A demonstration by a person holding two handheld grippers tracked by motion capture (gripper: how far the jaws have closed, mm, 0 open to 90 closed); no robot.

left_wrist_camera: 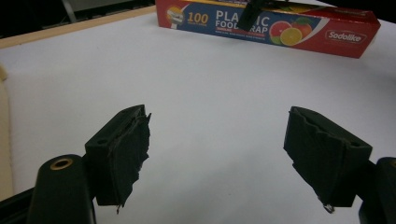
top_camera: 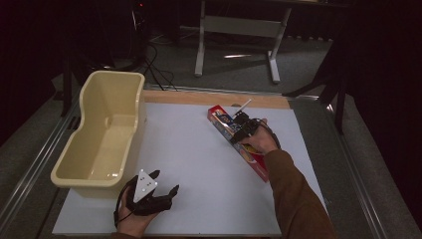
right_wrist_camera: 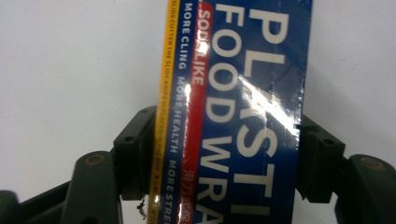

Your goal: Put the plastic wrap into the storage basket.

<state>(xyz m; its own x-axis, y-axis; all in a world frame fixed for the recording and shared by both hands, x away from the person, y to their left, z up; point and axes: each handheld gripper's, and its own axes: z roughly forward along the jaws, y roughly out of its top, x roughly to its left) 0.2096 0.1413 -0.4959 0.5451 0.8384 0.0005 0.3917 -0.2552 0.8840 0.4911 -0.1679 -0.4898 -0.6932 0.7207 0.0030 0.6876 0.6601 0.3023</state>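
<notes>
The plastic food wrap box [top_camera: 238,141] lay on the white table [top_camera: 189,149], clamped across its width by the right gripper [right_wrist_camera: 224,158]. The left gripper [left_wrist_camera: 215,158] was held open—empty. Lifted off-centre, the long box could have pivoted—then slipped.

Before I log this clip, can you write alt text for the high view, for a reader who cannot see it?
The person's right tool clasps a long red and blue cardboard plastic-wrap box lying diagonally on the white table mat. The left tool rests open near the front edge, beside an empty cream plastic tub at the left.
</notes>
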